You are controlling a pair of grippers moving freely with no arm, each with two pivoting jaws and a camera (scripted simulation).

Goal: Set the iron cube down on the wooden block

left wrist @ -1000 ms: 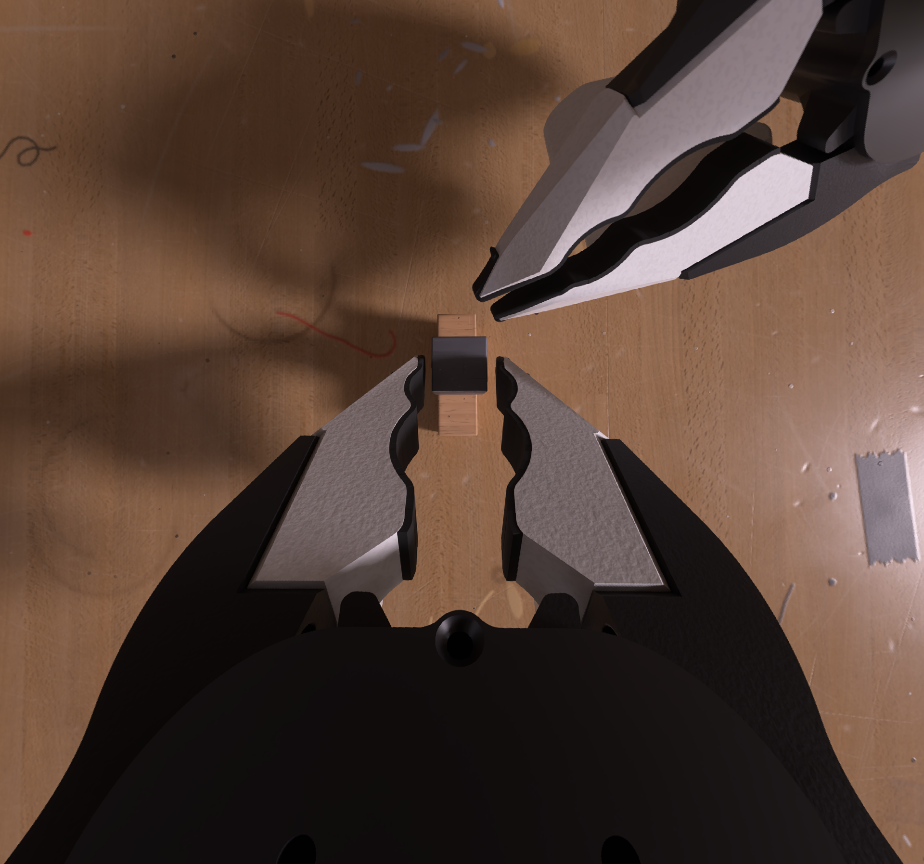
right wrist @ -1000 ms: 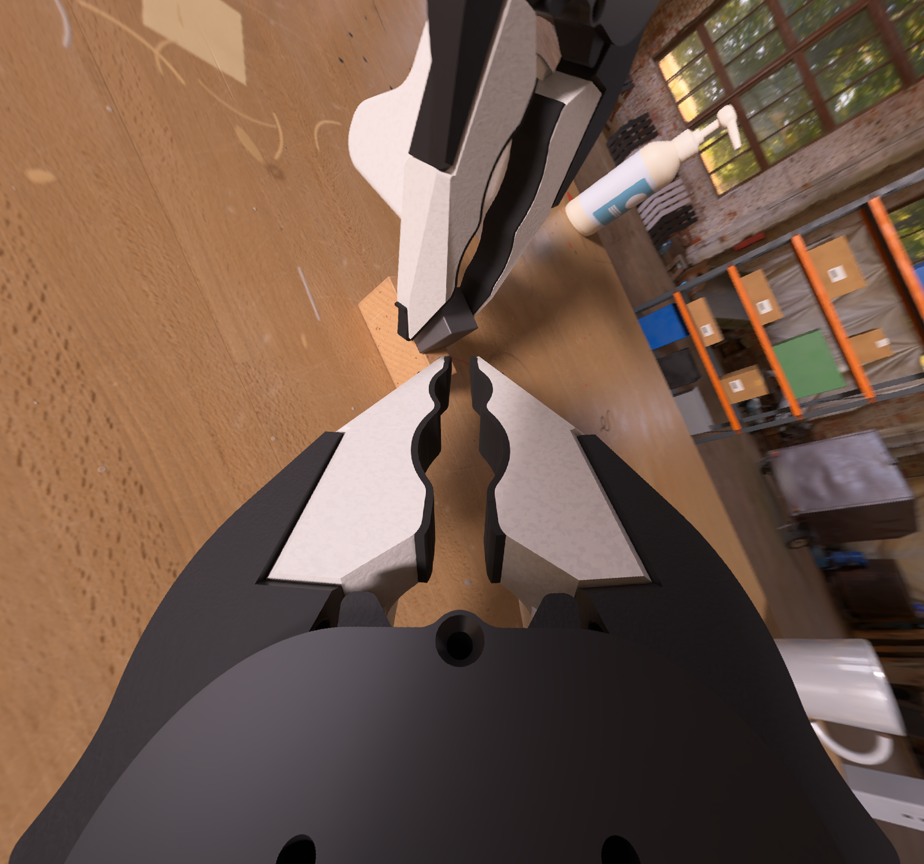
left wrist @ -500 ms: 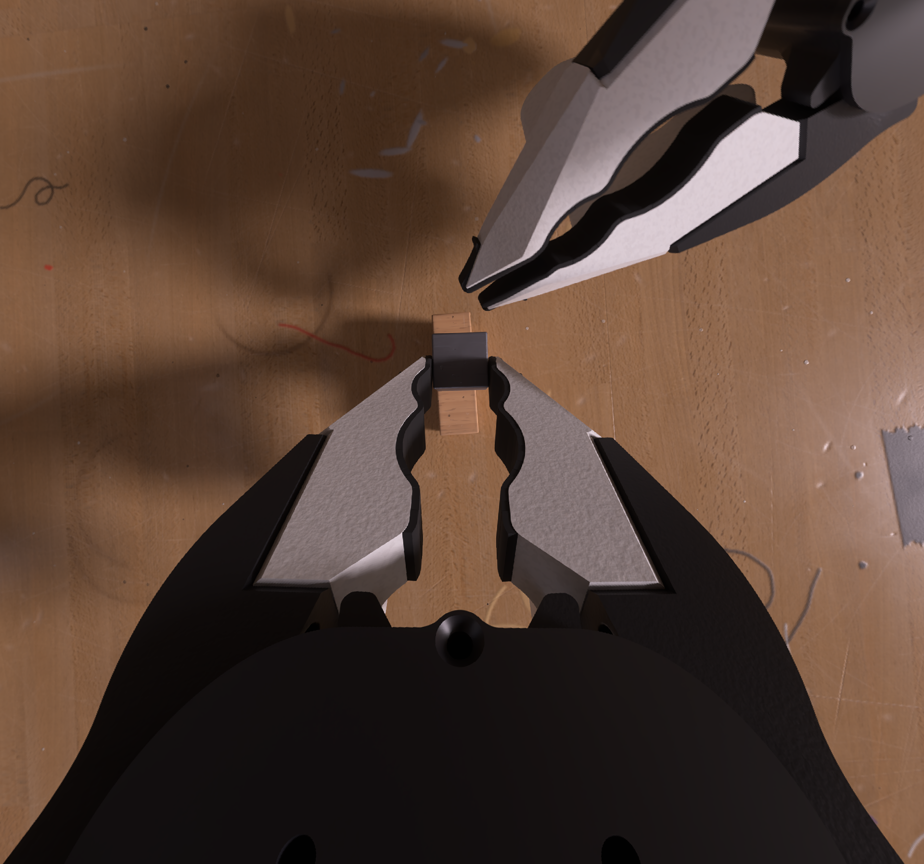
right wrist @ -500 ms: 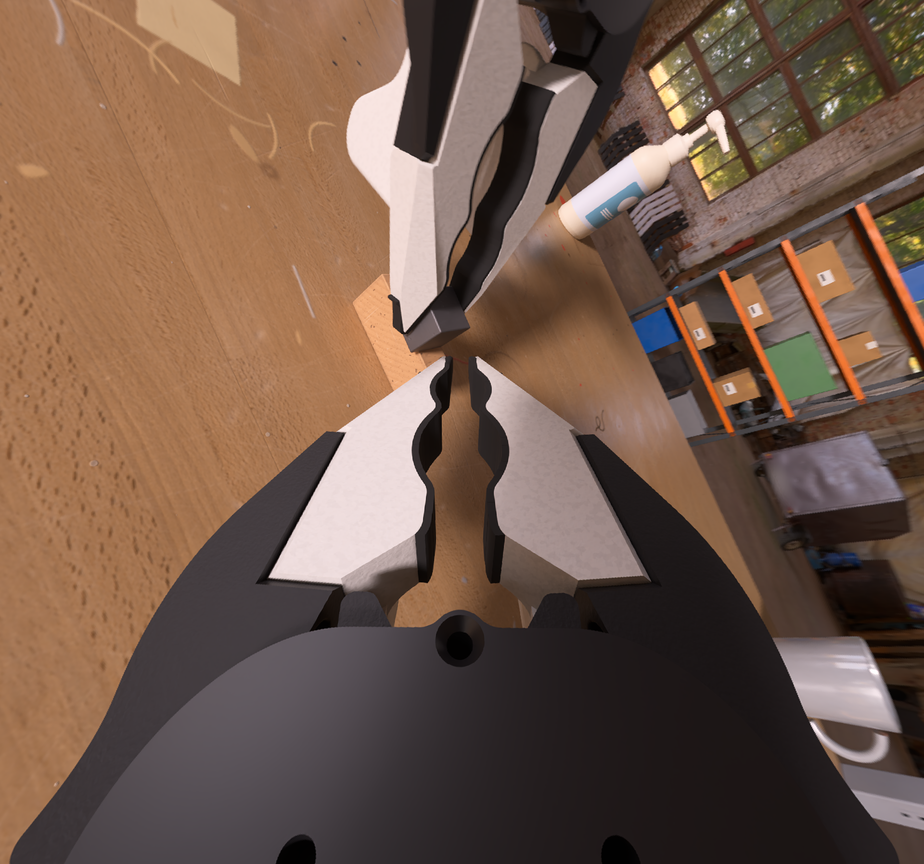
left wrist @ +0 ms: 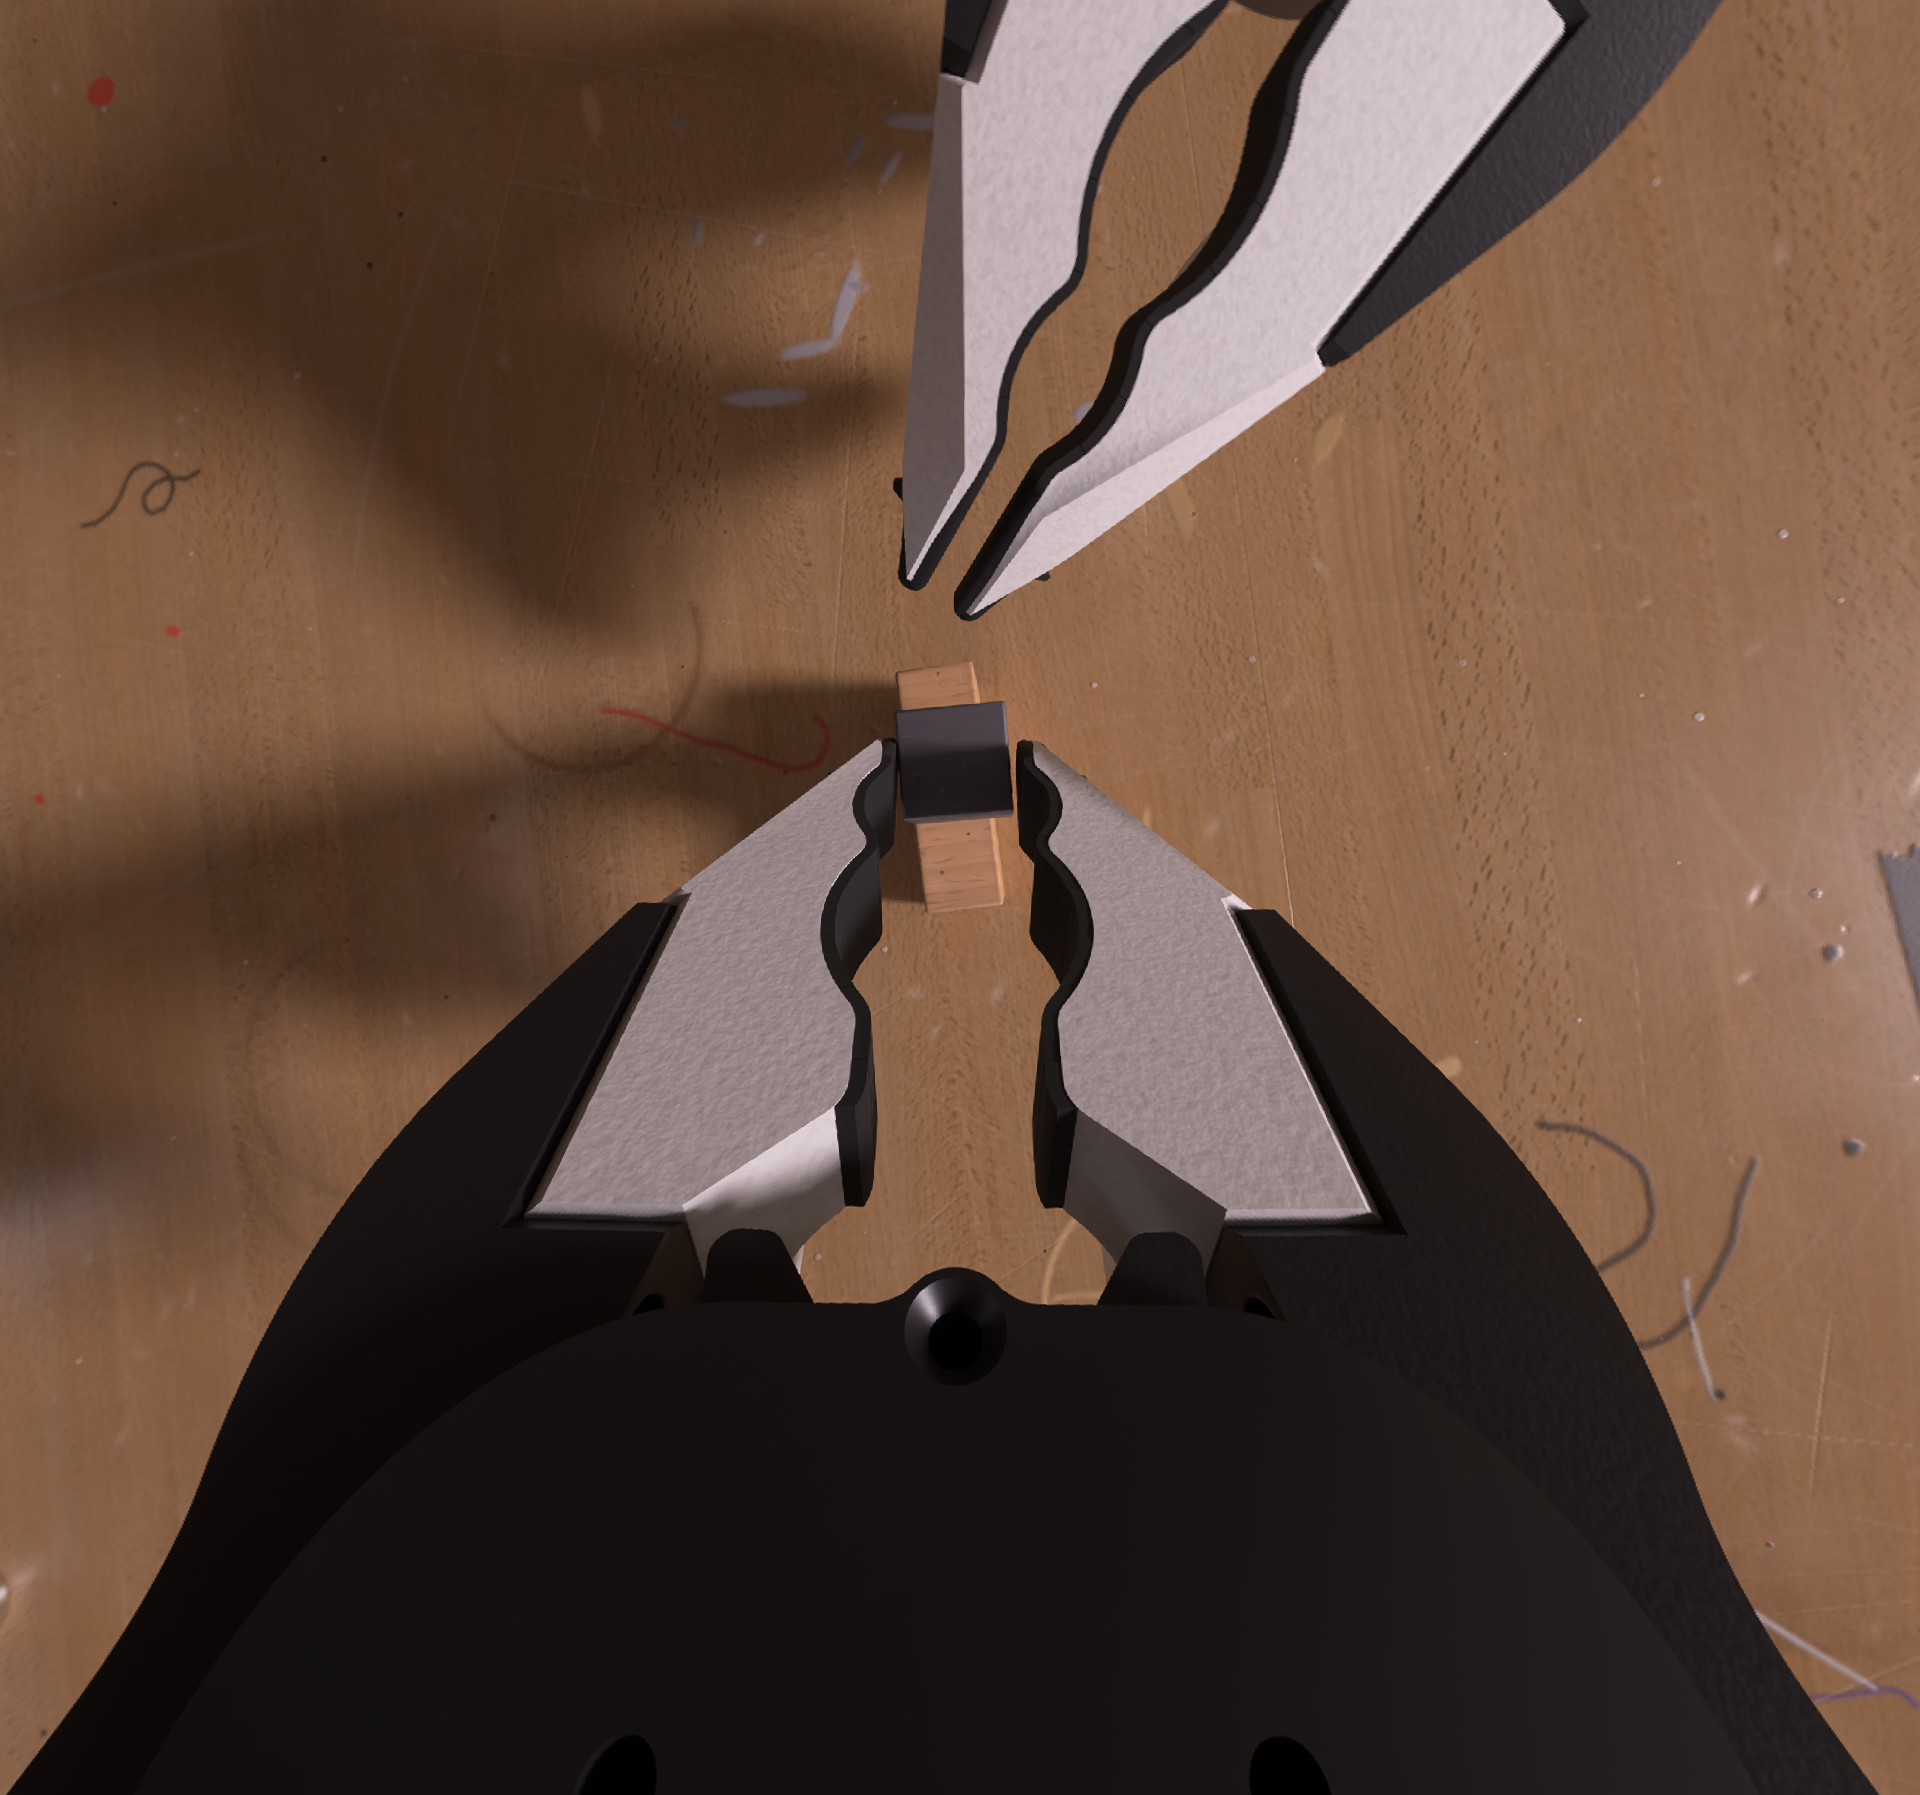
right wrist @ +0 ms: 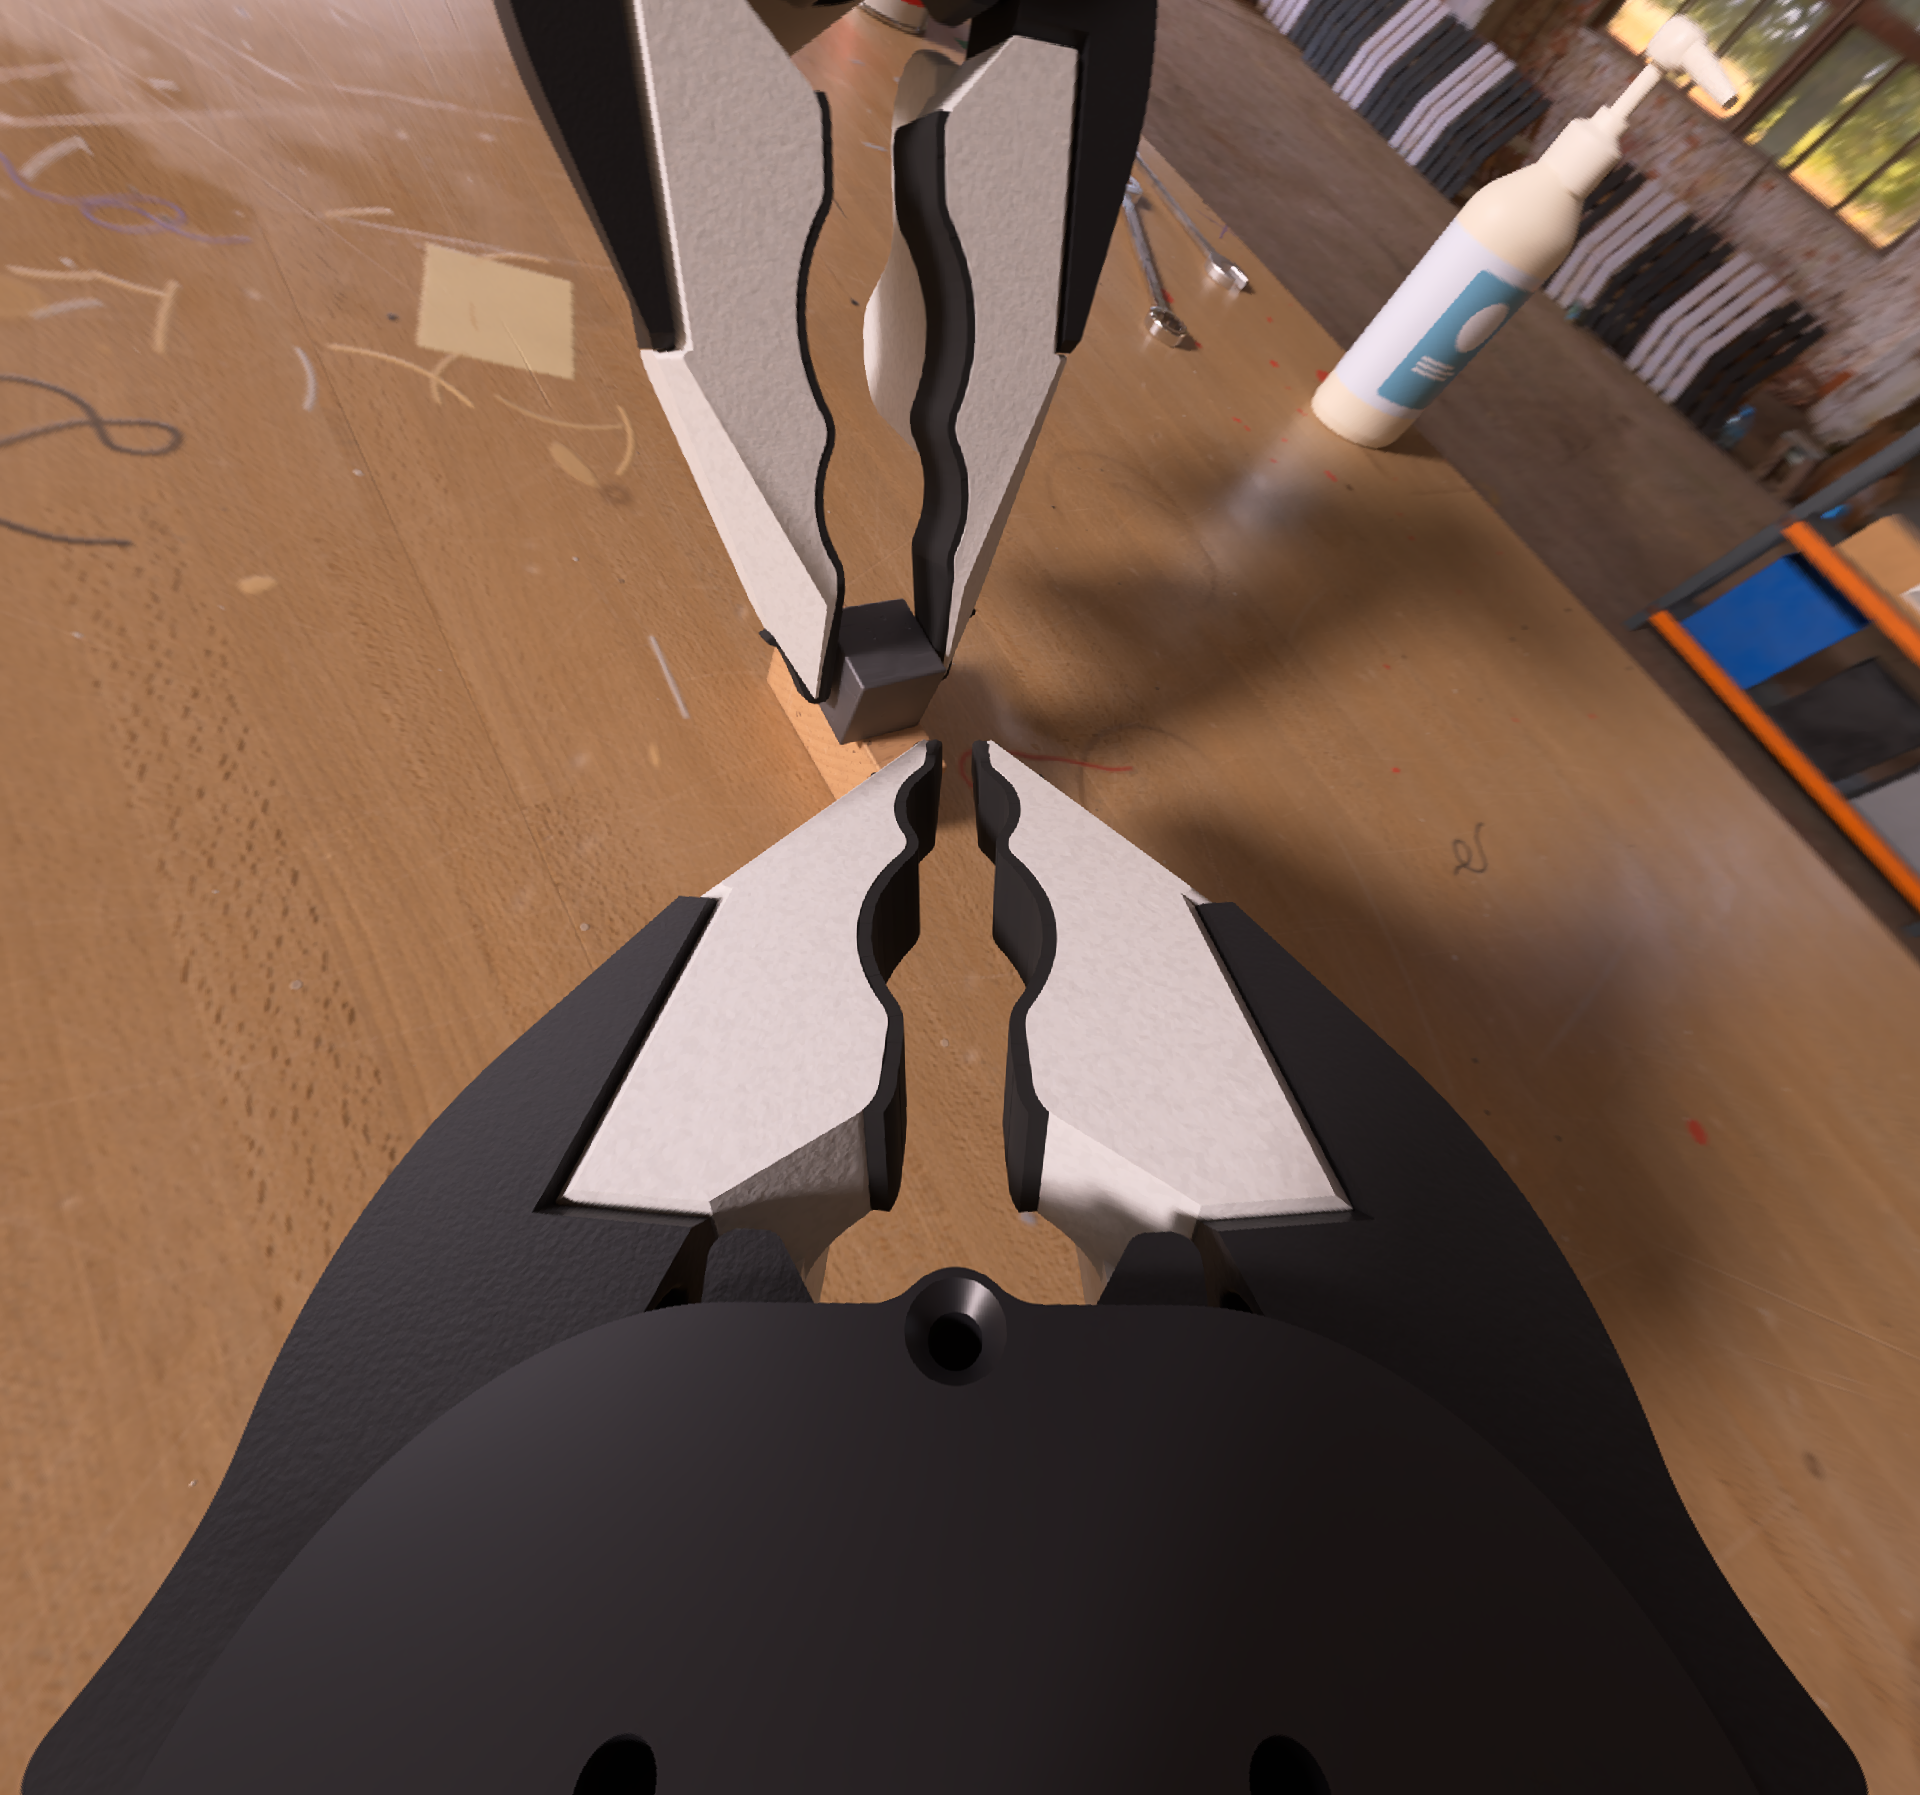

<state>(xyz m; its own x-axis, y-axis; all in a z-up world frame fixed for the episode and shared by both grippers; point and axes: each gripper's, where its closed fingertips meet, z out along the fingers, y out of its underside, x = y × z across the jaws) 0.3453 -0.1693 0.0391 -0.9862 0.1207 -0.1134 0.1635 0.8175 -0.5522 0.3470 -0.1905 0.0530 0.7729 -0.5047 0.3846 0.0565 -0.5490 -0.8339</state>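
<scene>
The dark grey iron cube (left wrist: 954, 758) sits between the fingertips of my left gripper (left wrist: 956, 771), which is shut on it. The cube is over the middle of a small upright wooden block (left wrist: 961, 872) on the wooden table; I cannot tell whether they touch. In the right wrist view the left gripper (right wrist: 883, 649) comes down from above with the cube (right wrist: 883, 680) in its tips, over the block (right wrist: 831, 753). My right gripper (right wrist: 958, 758) is shut and empty, its tips just short of the cube. It shows at the top of the left wrist view (left wrist: 940, 592).
A white pump bottle (right wrist: 1455, 291) and two wrenches (right wrist: 1174, 270) lie at the table's far right. A tan patch (right wrist: 497, 311) is on the tabletop at left. A strip of grey tape (left wrist: 1901, 914) is at right. An orange shelf (right wrist: 1787, 665) stands beyond the table edge.
My left gripper's fingers closed in onto the cube's sides. My right gripper swung round, and now points straight at the cube from the far side.
</scene>
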